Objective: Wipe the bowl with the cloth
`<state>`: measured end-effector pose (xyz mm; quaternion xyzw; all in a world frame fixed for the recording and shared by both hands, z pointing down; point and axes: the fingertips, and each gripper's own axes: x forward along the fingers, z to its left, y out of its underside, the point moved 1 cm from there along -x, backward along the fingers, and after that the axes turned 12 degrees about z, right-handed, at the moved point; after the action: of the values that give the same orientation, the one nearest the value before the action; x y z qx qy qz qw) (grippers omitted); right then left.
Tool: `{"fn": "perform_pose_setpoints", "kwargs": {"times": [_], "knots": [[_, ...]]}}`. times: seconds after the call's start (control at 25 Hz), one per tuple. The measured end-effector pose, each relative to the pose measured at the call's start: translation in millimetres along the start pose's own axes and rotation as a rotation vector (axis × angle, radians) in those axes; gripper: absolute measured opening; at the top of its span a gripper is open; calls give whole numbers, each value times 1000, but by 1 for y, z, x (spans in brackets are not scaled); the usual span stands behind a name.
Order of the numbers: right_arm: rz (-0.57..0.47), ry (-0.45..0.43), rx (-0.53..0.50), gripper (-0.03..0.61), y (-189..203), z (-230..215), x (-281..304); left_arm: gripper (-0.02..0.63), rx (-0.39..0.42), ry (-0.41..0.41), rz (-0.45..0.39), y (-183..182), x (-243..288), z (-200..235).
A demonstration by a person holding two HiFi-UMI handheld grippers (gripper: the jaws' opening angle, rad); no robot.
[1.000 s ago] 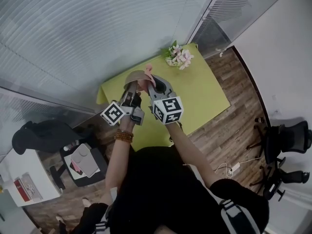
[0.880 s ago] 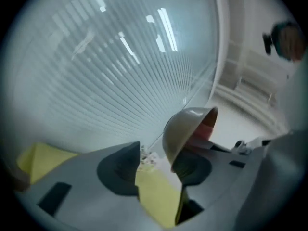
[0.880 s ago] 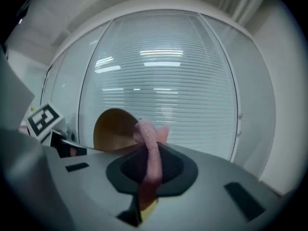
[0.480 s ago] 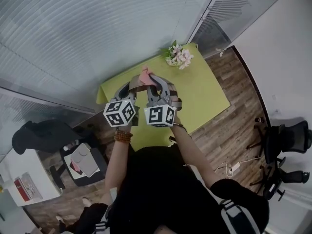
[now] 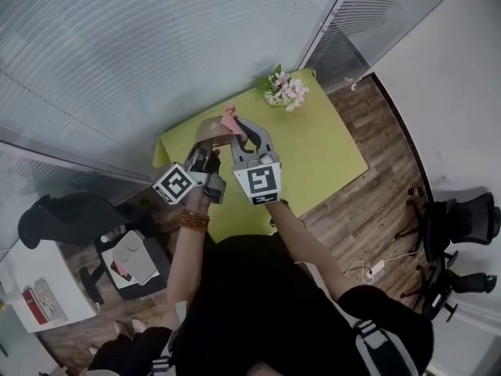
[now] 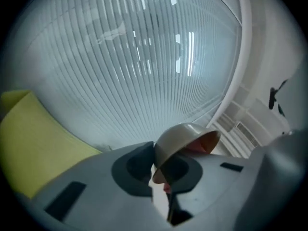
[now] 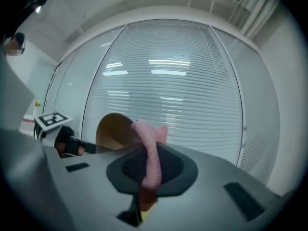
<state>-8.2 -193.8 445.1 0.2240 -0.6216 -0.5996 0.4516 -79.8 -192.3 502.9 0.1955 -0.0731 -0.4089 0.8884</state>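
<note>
In the head view, you hold both tools up above the green tabletop, close side by side. The left tongs carry the bowl, and the right tongs carry the pink cloth. The cloth is just beside the bowl, at its right edge.

In the left gripper view, the left tongs are pressed together on the rim of the bowl. The bowl is tilted, with its open side turned to the right. A reddish patch inside it is probably the cloth.

In the right gripper view, the right tongs pinch the cloth, which stands up between the jaws. The hollow of the bowl lies just to the left of the cloth and faces it. So I think your wiping stroke must go to the left, into this hollow.
</note>
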Motion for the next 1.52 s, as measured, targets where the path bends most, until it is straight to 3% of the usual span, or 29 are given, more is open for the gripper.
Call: {"fn": "perform_pose_setpoints", "kwargs": {"times": [0.16, 0.24, 0.32, 0.36, 0.4, 0.44, 0.48, 0.56, 0.68, 0.8, 0.88, 0.96, 1.12, 1.32, 1.44, 1.52], "knots": [[-35, -174, 212, 18, -5, 13, 2, 23, -258, 251, -131, -8, -6, -16], [-6, -183, 185, 20, -3, 16, 6, 23, -275, 291, -153, -8, -4, -13], [23, -134, 106, 20, 3, 11, 9, 23, -221, 236, -95, 1, 4, -8], [33, -110, 87, 20, 5, 5, 9, 35, -168, 175, -45, 7, 8, -4], [40, -88, 79, 20, 5, -2, 8, 99, -89, 97, 12, 12, 9, 1], [48, -66, 66, 18, 5, -9, 7, 150, 20, 14, 71, 14, 9, 6], [58, -42, 36, 18, 4, -14, 6, 162, 143, -59, 126, 15, 8, 9], [85, 15, -63, 18, 5, -20, 5, 172, 335, -165, 196, 13, 6, 9], [140, 114, -258, 29, 12, -21, 3, 178, 499, -314, 217, 4, 2, 9], [177, 204, -489, 32, 17, -16, 3, 160, 720, -496, 254, 0, 1, 8], [192, 217, -577, 32, 19, -8, 5, 140, 797, -572, 276, 1, 2, 8], [189, 208, -565, 34, 19, -2, 5, 22, 731, -563, 251, 2, 3, 9], [142, 179, -446, 20, 11, -1, 0, 14, 525, -411, 191, 2, 1, 8], [76, 134, -374, 18, 0, 1, -2, 18, 98, -86, 111, 12, 3, 9], [63, 85, -265, 17, 3, 4, 1, 18, -129, 54, 45, 18, 3, 9], [53, 33, -157, 17, 9, 4, 4, 17, -201, 107, 22, 19, 3, 8]]}}
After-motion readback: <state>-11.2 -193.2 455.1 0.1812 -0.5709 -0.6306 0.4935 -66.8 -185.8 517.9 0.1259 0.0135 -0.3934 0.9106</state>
